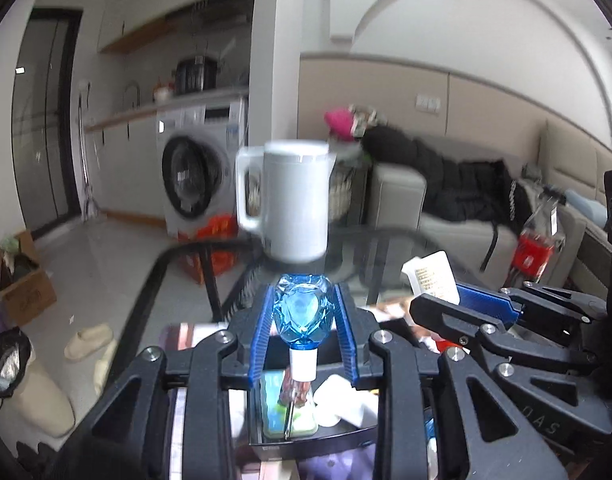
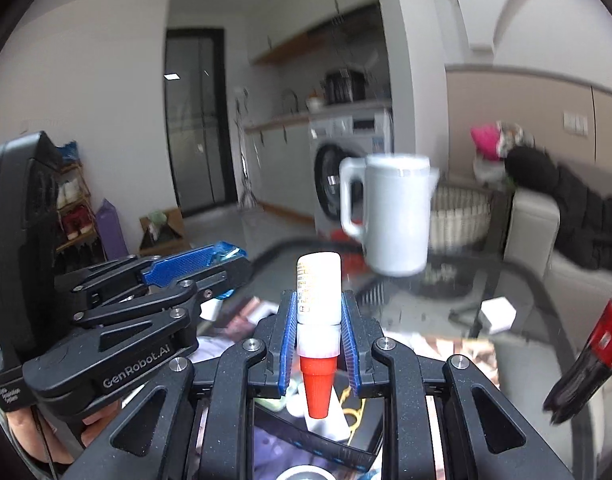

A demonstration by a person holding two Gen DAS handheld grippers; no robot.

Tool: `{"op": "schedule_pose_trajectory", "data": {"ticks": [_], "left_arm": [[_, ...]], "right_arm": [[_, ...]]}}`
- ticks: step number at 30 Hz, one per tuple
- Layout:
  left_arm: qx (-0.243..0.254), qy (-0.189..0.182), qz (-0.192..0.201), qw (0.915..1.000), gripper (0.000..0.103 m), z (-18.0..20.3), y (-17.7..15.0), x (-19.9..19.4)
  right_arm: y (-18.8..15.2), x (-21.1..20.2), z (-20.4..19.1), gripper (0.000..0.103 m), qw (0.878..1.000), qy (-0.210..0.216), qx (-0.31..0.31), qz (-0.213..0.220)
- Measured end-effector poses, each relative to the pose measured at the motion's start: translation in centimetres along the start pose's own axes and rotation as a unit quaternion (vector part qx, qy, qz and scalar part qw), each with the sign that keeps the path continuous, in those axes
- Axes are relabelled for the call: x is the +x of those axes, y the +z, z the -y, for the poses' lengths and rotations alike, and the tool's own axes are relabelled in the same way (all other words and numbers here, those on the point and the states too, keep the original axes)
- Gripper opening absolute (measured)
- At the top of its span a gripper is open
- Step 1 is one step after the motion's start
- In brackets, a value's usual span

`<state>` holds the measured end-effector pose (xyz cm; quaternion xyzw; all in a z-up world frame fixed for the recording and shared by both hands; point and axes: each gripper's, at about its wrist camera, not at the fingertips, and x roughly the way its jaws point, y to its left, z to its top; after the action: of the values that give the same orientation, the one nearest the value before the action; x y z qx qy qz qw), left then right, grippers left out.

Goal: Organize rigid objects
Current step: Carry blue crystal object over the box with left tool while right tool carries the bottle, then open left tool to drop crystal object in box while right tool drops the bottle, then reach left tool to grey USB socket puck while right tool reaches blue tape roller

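My left gripper (image 1: 304, 312) is shut on a blue faceted glass bottle (image 1: 304, 312) with a white neck, held above the glass table (image 1: 385, 248). My right gripper (image 2: 317, 312) is shut on a small white bottle with a red cone cap (image 2: 318, 300), cap pointing back at the camera. The right gripper also shows at the right of the left wrist view (image 1: 485, 304), and the left gripper at the left of the right wrist view (image 2: 194, 264). A white lidded jug (image 1: 294, 200) stands ahead on the table, also in the right wrist view (image 2: 393, 212).
A cola bottle with a red label (image 2: 601, 344) stands at the table's right. A small white box (image 2: 495, 314) lies on the glass. Cluttered items sit on a shelf under the grippers. A sofa (image 1: 445, 208) and a washing machine (image 1: 202, 176) are beyond.
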<state>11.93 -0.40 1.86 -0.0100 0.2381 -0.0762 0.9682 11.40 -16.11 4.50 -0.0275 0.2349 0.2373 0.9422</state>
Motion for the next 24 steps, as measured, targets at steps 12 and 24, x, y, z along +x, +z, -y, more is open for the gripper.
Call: {"op": "schedule_pose_trajectory", "data": {"ticks": [12,24], "left_arm": [[-0.021,-0.006,-0.237,0.9713,0.029,0.8,-4.5,8.7],[-0.009,-0.007,-0.144,0.9896,0.053,0.5,-2.7,4.3]], "right_arm": [[-4.4,7.9,2.6,0.021,0.980,0.013,0.056,-0.193],[-4.5,4.8,3.0,0.036,0.986,0.026,0.055,-0.153]]}}
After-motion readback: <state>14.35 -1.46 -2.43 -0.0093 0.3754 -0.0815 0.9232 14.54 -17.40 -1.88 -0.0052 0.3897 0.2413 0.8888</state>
